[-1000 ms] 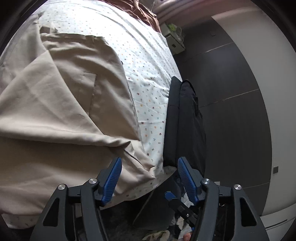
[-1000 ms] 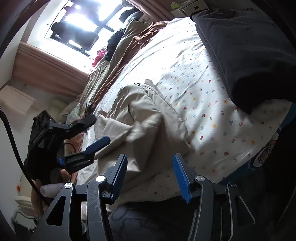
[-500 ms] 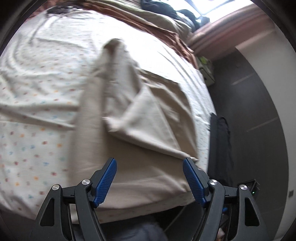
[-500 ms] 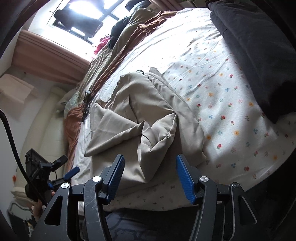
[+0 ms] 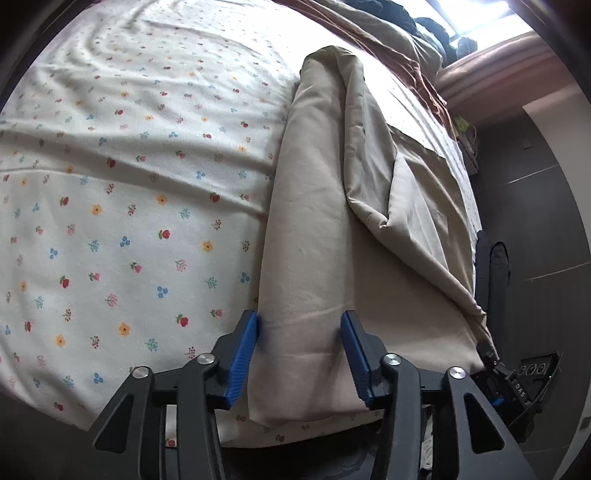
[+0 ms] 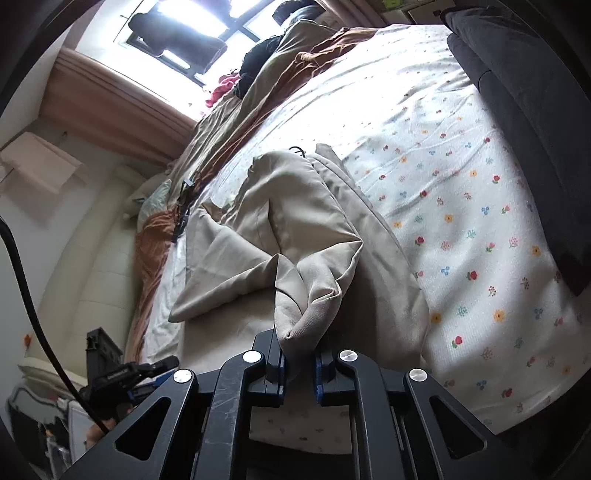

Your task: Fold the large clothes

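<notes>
While beige cotton trousers (image 5: pixel 314 229) lie on floral bedsheet (image 5: pixel 129 166), long axis 6 to 12 o'clock, left gripper (image 5: pixel 299 354) closing around hem, right gripper (image 6: pixel 299 369) closing on bunched fold, only right view shows dark grey cushion (image 6: pixel 535 129) at 2 o'clock.

You have a bed sheet (image 5: pixel 122 192) printed with small flowers spread out in front of you, wrinkled in places. At its far side a brown blanket (image 6: pixel 258 110) lies bunched, with dark clothes (image 6: pixel 262 55) and something red (image 6: pixel 221 86) piled near the bright window (image 6: pixel 177 33). A dark pillow (image 6: pixel 524 122) sits at the sheet's right edge. A black cable (image 6: pixel 26 291) hangs at your left.
</notes>
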Available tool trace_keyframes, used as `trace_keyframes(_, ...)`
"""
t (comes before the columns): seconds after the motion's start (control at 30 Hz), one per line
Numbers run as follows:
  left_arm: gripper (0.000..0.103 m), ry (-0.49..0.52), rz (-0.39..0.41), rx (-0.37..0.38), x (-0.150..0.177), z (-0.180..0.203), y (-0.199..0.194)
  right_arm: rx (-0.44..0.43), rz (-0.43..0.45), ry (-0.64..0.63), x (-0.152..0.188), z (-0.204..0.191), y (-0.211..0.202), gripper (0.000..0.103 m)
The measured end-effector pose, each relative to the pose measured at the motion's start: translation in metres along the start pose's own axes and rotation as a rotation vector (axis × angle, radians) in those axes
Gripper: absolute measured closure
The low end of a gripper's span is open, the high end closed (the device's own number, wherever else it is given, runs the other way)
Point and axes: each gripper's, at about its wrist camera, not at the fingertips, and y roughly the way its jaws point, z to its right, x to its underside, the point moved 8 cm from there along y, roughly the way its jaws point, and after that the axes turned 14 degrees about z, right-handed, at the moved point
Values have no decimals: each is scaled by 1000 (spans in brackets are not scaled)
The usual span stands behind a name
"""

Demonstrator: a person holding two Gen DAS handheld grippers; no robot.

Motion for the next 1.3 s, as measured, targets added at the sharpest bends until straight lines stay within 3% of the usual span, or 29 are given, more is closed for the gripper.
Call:
trace_keyframes(0.2, 74, -22, -12, 45, 5, 1, -6, 23, 28, 37, 2, 19, -14, 93)
trace_keyframes(0.3, 74, -8, -11, 39, 6, 2, -4, 50, -26, 41, 13, 32, -10, 91)
trace_keyframes(0.4, 74, -17, -13, 27, 5, 2, -2, 115, -84, 30, 17, 40, -12, 81)
trace_keyframes(0.47, 71, -9, -25, 23, 4, 4, -3, 162, -51, -37, 7, 35, -24, 62)
trace_keyframes(0.53, 68, -18, -37, 38, 2, 6, -2, 185, -10, -100, -4, 25, -36, 57)
trace_keyframes(0.67, 68, -44, -19, 66, -4, 7, -7, 172, 22, -173, -22, 6, -43, 56)
trace_keyframes(0.8, 68, -56, 5, 84, -6, 5, -13, 125, -4, -247, -21, -21, -29, 56)
trace_keyframes(0.97, 68, -69, 34, 106, -10, -7, -26, 36, -71, -353, -1, -61, 6, 56)
trace_keyframes(1.3, 68, -112, 90, 60, -22, -52, -46, -44, -231, -503, 40, -114, 87, 56)
